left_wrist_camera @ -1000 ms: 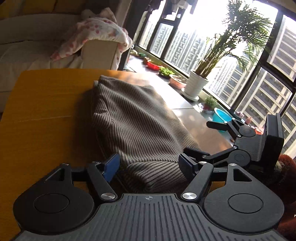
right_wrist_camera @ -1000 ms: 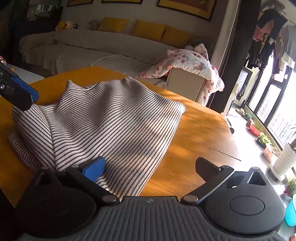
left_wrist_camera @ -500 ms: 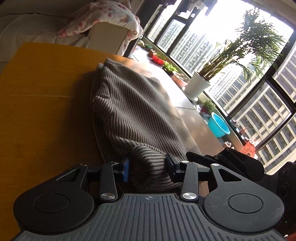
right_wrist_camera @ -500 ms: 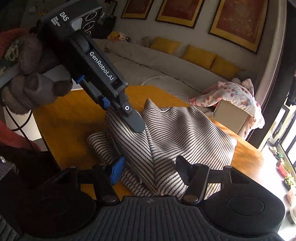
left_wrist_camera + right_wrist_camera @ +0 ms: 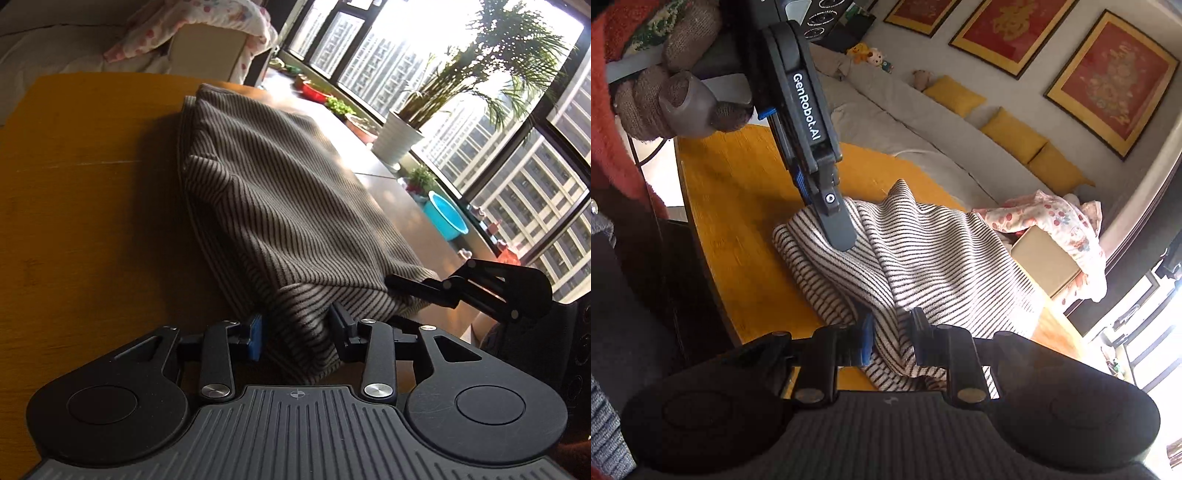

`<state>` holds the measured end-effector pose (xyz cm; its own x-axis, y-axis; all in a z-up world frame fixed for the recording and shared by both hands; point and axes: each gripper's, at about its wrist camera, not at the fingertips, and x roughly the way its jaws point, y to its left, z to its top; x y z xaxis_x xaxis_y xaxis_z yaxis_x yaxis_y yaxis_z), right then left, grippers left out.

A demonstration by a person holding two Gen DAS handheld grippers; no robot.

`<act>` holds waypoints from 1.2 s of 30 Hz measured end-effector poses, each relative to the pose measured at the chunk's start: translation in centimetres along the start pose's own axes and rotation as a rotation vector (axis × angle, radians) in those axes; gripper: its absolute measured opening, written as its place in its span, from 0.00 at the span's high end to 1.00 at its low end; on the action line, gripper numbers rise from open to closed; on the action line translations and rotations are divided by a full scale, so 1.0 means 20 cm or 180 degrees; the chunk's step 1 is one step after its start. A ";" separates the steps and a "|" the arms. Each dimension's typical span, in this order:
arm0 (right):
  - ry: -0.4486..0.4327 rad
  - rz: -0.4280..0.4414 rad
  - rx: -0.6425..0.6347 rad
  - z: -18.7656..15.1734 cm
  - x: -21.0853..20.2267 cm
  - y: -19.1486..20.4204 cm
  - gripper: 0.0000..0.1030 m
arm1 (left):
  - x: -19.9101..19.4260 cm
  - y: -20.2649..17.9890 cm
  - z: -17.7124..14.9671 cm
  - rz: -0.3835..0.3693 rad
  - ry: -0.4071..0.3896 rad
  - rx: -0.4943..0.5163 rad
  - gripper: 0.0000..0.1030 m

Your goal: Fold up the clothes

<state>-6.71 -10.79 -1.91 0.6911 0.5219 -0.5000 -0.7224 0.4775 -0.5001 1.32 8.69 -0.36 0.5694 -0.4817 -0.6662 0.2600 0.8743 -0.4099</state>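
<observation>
A grey-and-white striped knit garment (image 5: 280, 192) lies bunched on the orange wooden table (image 5: 92, 203). My left gripper (image 5: 297, 332) grips a fold at its near end; the blue pads press the cloth while the jaws ease apart slightly. In the right wrist view the same garment (image 5: 945, 258) spreads away over the table (image 5: 738, 192). My right gripper (image 5: 892, 338) is closing on a near fold, pads against the cloth. The left gripper's fingers (image 5: 834, 225) pinch the garment's left corner there. The right gripper's finger (image 5: 424, 291) shows at the garment's right edge.
A gloved hand (image 5: 676, 103) holds the left gripper. Behind the table stand a sofa with yellow cushions (image 5: 1012, 133) and a floral blanket (image 5: 1052, 221) over a box. A potted plant (image 5: 399, 140) and a blue basin (image 5: 445, 218) sit along the window ledge.
Both grippers went from open to closed on folds at the garment's near end. The right gripper swung over and rolled, ending beside the left. The garment's near end is now bunched up.
</observation>
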 end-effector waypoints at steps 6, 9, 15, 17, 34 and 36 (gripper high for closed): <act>-0.0176 0.0246 0.1012 0.04 -0.11 -0.29 0.21 | -0.23 -0.07 0.12 -0.0041 -0.0547 0.0210 0.53; -0.0338 0.0316 0.1739 0.02 -0.12 -0.45 0.13 | -0.24 -0.09 0.21 -0.0150 -0.0762 0.0206 0.45; -0.0077 0.0330 0.2647 -0.11 0.13 -0.55 0.07 | 0.07 -0.01 0.24 -0.0175 -0.0274 -0.0204 0.39; 0.0135 0.0250 0.2714 -0.15 0.22 -0.52 0.06 | 0.14 0.01 0.19 -0.0115 -0.0140 -0.0203 0.40; 0.0436 -0.0459 0.2203 -0.12 0.29 -0.51 0.00 | 0.08 0.01 0.15 -0.0216 -0.0312 -0.0183 0.29; 0.0441 -0.0453 0.2229 -0.12 0.28 -0.51 0.00 | 0.04 0.02 0.17 -0.0256 -0.0477 -0.0227 0.26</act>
<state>4.60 -14.51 -1.32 0.7424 0.3490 -0.5719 -0.4380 0.8987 -0.0202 4.51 8.93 0.97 0.6602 -0.5308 -0.5314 0.2564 0.8243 -0.5048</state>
